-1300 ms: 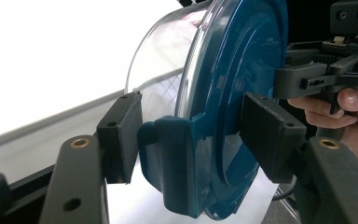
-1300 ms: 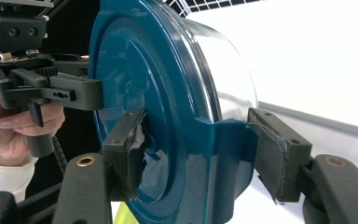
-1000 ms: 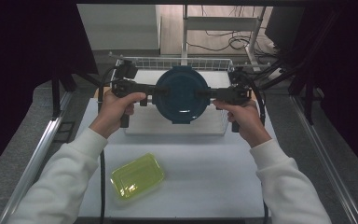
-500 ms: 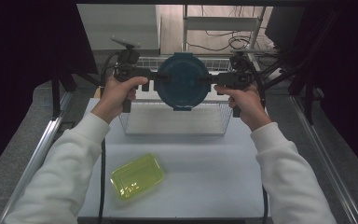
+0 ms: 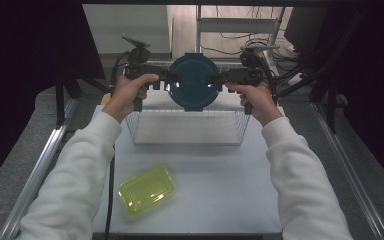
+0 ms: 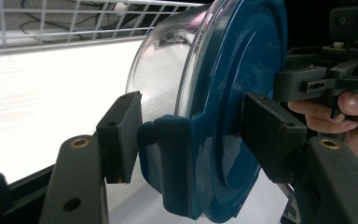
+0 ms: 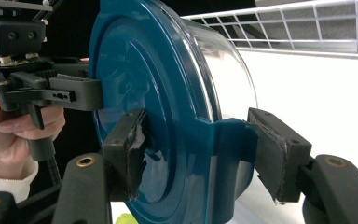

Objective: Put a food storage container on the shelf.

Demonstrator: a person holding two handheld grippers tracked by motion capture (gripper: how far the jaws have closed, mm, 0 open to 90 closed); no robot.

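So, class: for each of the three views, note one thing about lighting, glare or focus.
High view: the table is brightly lit while the surroundings fall into darkness. Left gripper view: the white surface behind is overexposed, and light glares on the clear wall of the container. Right gripper view: the blue lid shows soft sheen, and the wire basket behind looks slightly soft.

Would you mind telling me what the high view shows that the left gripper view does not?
High view alone: the yellow-green lid on the table, both white sleeves, and the left gripper. Left gripper view alone: the container's clear wall behind its blue lid, and the blue clip between its own jaws. Shared: the container, the wire basket and the right gripper.
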